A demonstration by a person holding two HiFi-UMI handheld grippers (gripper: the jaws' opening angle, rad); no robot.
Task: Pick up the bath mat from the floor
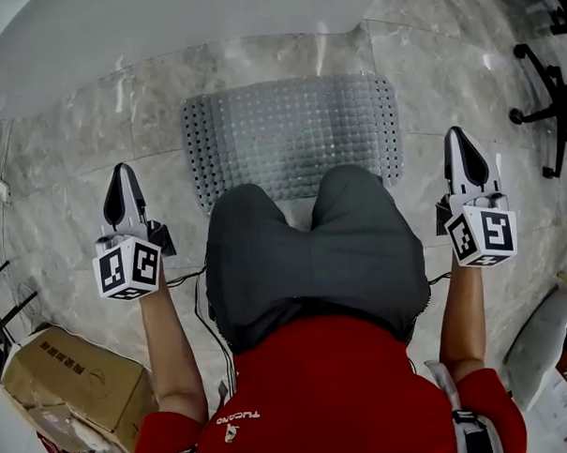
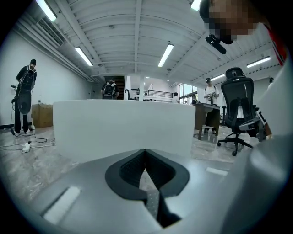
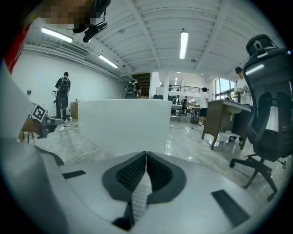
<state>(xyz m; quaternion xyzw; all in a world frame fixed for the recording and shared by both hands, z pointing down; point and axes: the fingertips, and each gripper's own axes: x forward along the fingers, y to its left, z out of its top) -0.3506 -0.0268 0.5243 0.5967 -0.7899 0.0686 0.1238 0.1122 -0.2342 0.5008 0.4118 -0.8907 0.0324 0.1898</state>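
Left gripper [image 1: 123,173] and right gripper [image 1: 458,136]: fingers pressed together, empty.
Unopened, they could skid off the flat bath mat [image 1: 289,127].

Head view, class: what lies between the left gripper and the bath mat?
Only bare marble floor lies between the left gripper and the bath mat. The head view shows this.

Two grippers: left gripper [image 1: 123,171], right gripper [image 1: 456,136]. One mat [image 1: 294,136] ahead, between them. One box [image 1: 70,380] behind the left one. One chair [image 1: 546,106] right of the right one. One white block [image 2: 123,128] ahead.
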